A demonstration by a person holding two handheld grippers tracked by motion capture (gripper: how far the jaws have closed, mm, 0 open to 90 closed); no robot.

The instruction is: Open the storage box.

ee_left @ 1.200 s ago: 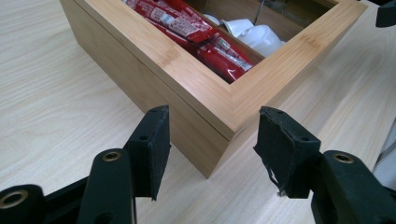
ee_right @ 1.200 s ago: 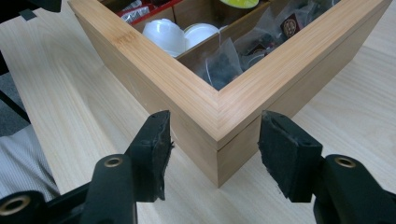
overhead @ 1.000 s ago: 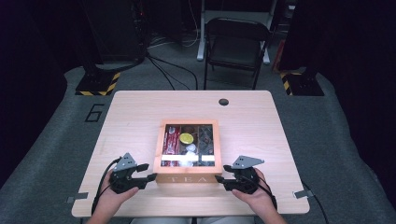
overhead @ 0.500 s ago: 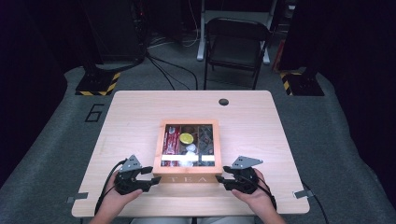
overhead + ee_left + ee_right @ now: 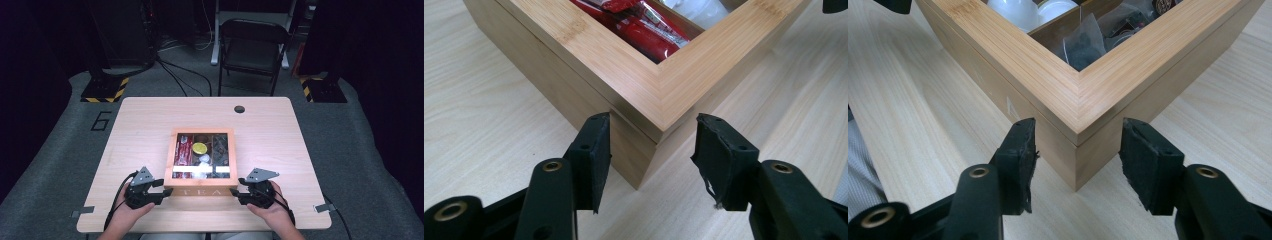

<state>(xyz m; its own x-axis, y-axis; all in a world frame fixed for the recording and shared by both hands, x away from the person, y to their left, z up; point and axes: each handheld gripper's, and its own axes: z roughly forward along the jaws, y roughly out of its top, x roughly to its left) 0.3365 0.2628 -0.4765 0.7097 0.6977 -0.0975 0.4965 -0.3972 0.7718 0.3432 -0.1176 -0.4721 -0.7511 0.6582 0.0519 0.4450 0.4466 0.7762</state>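
A: High view. Box, wooden, glass lid, mid-table at the near edge. Left gripper at its near-left corner, right gripper at its near-right corner. Writing: "TEA" on the box front; a "6" on the floor mat.

B: Risk?

A: Left gripper view. Box corner sits between the jaws, which have just been closing; one pad looks to touch the wall, the other stands clear. No firm hold. A corner gives slanted faces, so pads may slide off, or catch the lid seam and lift the lid alone. Red packets, print unreadable.

B: Right?

A: Right gripper view. Corner between slack jaws, neither pad pressing. An uneven squeeze could skew the box.
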